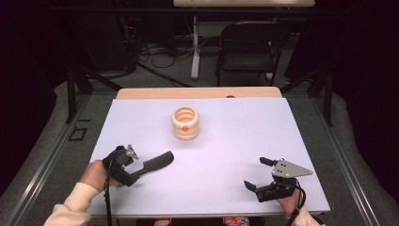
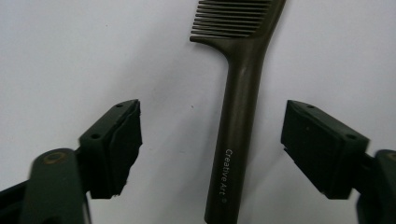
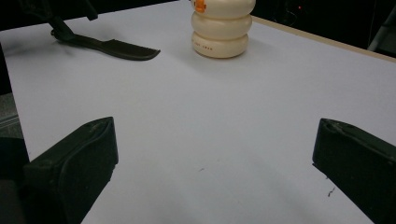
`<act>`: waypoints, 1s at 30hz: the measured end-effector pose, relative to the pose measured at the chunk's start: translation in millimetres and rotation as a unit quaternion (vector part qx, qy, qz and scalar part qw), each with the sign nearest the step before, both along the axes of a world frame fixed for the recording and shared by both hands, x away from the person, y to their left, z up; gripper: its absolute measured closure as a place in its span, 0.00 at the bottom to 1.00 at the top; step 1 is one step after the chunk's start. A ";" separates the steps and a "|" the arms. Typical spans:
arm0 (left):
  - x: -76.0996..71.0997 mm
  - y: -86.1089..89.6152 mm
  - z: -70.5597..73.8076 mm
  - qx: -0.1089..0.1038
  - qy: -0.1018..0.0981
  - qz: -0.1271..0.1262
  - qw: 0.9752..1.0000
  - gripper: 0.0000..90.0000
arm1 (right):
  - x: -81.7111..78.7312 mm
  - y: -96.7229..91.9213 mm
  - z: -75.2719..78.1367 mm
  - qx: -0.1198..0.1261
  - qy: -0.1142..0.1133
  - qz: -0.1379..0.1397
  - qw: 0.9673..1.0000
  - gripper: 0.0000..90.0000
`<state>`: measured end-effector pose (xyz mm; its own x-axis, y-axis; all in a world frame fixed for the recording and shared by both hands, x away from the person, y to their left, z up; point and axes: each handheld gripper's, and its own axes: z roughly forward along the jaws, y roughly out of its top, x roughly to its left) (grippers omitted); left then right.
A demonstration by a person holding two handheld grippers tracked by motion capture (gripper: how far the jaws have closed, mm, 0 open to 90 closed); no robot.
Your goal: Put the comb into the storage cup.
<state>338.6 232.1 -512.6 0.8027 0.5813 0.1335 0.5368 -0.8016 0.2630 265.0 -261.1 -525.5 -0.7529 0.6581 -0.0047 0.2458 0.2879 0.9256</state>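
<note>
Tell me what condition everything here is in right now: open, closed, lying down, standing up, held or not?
Left gripper: open, jaws either side of the comb's handle, not touching it.
Comb: lying flat on the table, not gripped.
Right gripper: open, holding nothing, over bare table.
Cream ribbed cup: standing upright, mouth open at the top, untouched.
Folding chair: unfolded, standing beyond the table, nobody on it.

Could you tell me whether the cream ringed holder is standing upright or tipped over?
Upright. The cream ringed holder rests on its base on the white table, its open mouth facing up in the high view; the right gripper view shows its stacked rings level.
</note>
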 end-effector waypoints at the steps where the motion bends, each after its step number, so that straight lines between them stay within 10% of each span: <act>1: 0.8 -2.2 0.0 0.004 0.005 -0.005 1.000 0.34 | -0.1 0.0 0.0 0.001 0.001 0.000 1.000 0.00; 11: 11.7 -18.1 -3.3 0.030 0.047 -0.033 0.998 0.64 | 0.0 -0.1 -0.1 -0.001 0.001 0.000 1.000 0.00; 30: 20.3 -25.6 -11.8 0.028 0.083 -0.035 0.996 0.80 | 0.4 -0.3 -0.4 -0.001 0.001 0.000 1.000 0.00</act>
<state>358.9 206.5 -524.5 0.8547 0.5184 0.0262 0.5114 -0.8496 0.1287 265.4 -261.4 -525.9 -0.7530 0.6580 -0.0049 0.2478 0.2904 0.9243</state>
